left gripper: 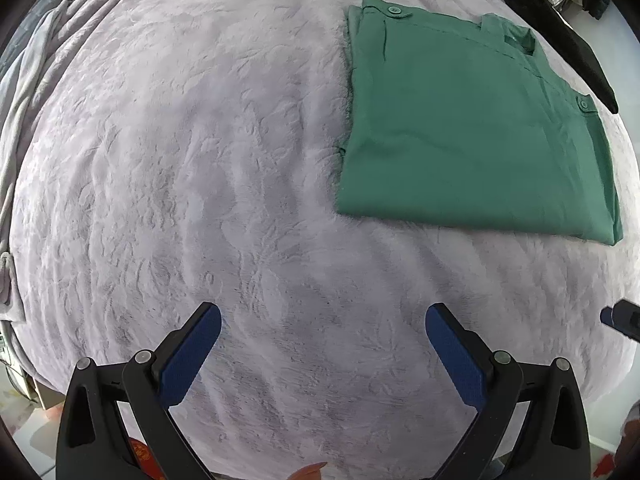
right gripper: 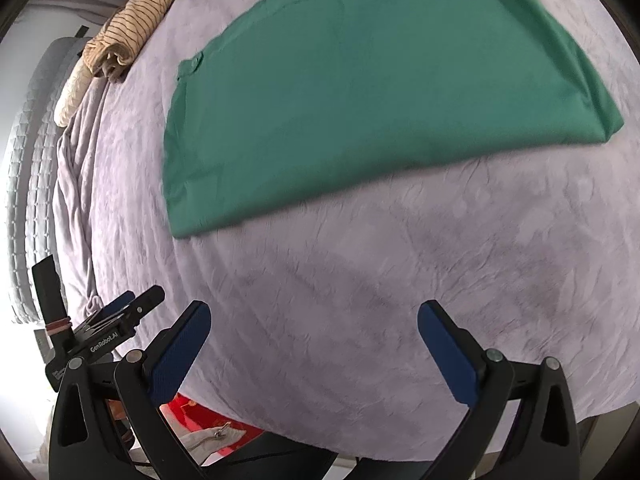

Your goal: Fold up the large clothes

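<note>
Lilac bedspread (left gripper: 200, 160) carries folded green garment (left gripper: 472, 128), well ahead of both spread, empty tongs (left gripper: 323, 322) (right gripper: 314, 318).

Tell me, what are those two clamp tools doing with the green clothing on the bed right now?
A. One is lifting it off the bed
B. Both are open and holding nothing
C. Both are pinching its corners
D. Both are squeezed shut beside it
B. The left gripper and right gripper both have their jaws spread wide over bare blanket, while the folded green garment lies flat and untouched beyond them.
</note>
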Action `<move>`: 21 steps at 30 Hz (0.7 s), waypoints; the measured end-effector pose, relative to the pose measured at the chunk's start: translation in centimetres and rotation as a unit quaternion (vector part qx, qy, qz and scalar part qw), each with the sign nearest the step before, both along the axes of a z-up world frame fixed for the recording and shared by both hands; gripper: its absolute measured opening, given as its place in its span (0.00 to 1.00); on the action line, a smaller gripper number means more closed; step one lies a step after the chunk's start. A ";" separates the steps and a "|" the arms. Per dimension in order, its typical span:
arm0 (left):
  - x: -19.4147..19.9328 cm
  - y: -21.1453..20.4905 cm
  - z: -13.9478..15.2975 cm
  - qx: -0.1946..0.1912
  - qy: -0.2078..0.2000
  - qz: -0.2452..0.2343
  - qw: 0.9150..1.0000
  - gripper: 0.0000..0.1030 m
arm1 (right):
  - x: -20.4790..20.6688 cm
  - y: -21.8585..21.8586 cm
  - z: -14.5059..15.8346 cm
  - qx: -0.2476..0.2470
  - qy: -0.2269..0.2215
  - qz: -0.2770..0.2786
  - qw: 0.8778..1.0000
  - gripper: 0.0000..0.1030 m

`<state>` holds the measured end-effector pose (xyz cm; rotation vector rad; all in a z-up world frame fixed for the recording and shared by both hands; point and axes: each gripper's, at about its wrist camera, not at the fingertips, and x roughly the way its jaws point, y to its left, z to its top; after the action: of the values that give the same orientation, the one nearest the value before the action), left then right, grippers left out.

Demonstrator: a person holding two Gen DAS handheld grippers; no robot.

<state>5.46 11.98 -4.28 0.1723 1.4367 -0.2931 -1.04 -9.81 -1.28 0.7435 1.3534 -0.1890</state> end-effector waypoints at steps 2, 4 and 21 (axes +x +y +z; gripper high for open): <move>0.3 0.0 -0.2 0.002 -0.003 0.002 1.000 1.00 | 0.1 0.4 -0.4 0.007 0.007 0.003 1.000 1.00; 0.6 0.1 -0.3 0.002 -0.003 0.004 1.000 1.00 | 0.1 0.9 -0.6 0.008 0.012 0.007 1.000 1.00; 3.0 1.1 -2.6 -0.027 0.027 0.014 0.999 1.00 | 0.6 1.9 -3.2 0.031 0.063 0.013 0.997 1.00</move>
<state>8.47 13.06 -6.86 0.1018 1.4824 -0.3154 -0.41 -7.89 -4.45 0.7759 1.4939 -0.1760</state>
